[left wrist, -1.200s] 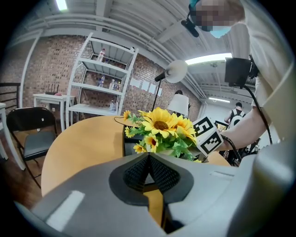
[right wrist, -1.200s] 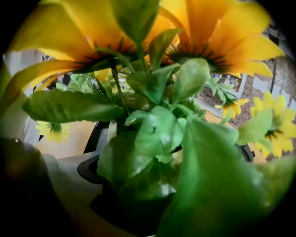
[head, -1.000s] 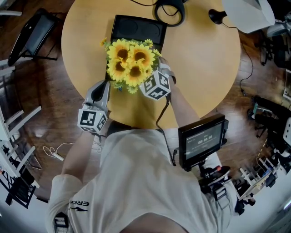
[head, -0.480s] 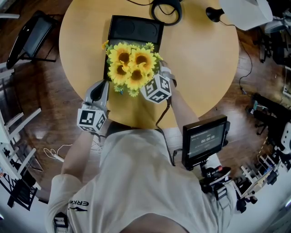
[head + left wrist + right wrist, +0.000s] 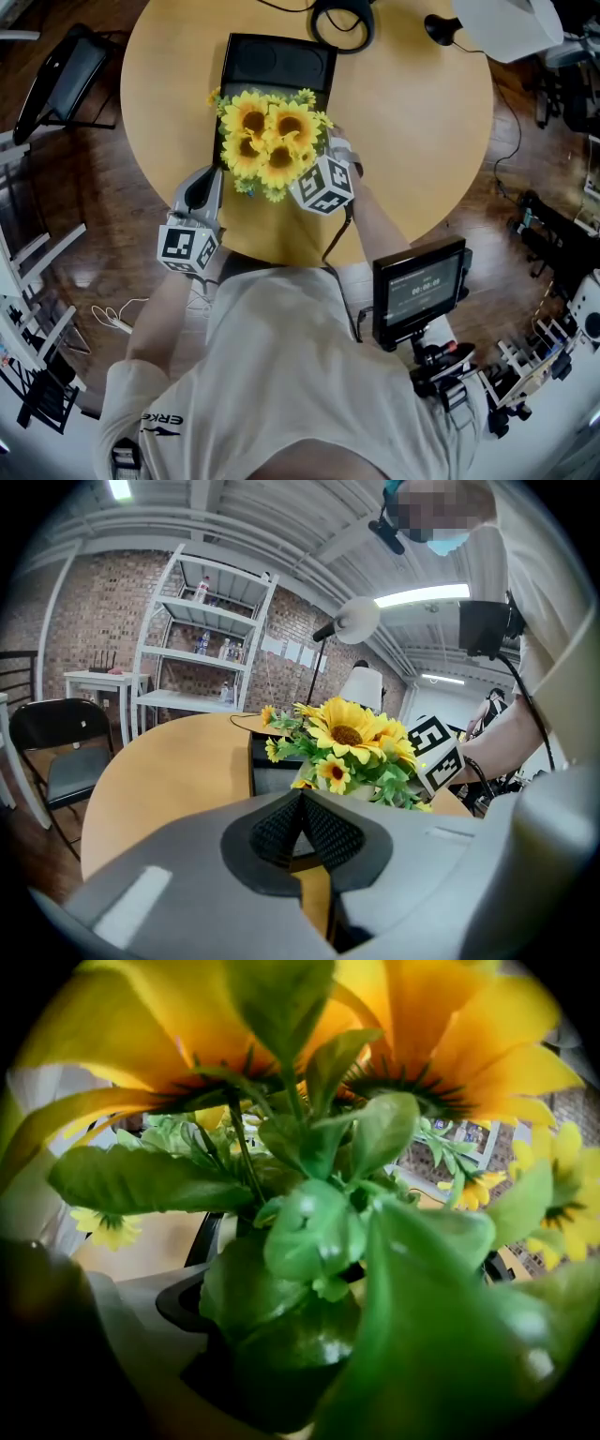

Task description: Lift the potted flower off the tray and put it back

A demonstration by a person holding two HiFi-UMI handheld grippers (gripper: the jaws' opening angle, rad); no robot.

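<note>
Two tongs flank the flower [image 5: 270, 136], which sits over the near end of the black tray [image 5: 281, 58] on the round tabletop [image 5: 412, 141]. Left tongs [image 5: 300, 803] are clenched on nothing, pads meeting, just short of the blooms at the tabletop's edge. Right tongs [image 5: 328, 161] stand released, spread wide (leaves crowd the gap between them), pushed in under the right-hand blooms.

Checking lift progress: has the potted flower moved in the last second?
No. The potted flower still covers the black tray's near end, as before.
</note>
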